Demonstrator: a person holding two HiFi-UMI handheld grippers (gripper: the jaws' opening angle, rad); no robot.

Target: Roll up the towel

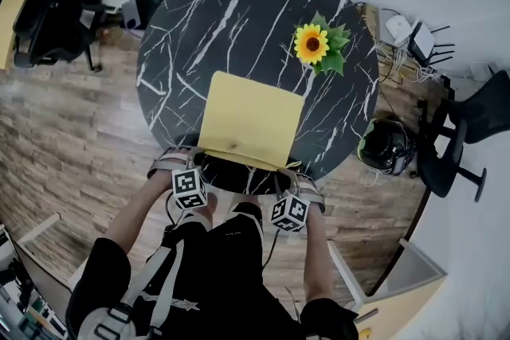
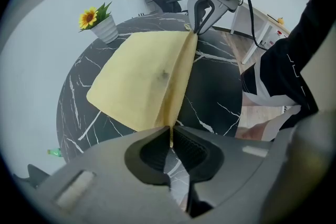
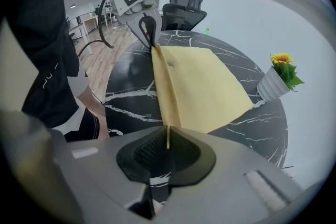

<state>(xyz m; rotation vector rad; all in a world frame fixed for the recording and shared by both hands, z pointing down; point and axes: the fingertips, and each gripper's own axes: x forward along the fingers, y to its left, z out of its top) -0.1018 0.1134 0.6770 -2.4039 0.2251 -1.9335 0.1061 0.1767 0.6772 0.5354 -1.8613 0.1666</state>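
Jaws pinch both near corners of the towel [image 1: 251,119].

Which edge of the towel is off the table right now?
The near edge of the towel, closest to the person: left claw and right claw pinch its two corners and hold it raised. The far edge, by the sunflower pot, lies flat.

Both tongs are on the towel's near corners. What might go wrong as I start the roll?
1. The left tongs and right tongs each pinch only a thin sliver of the towel at a corner, so a corner may slip out as you turn the edge over.
2. The sunflower pot stands just past the towel's far right corner, so rolling that far might nudge it.
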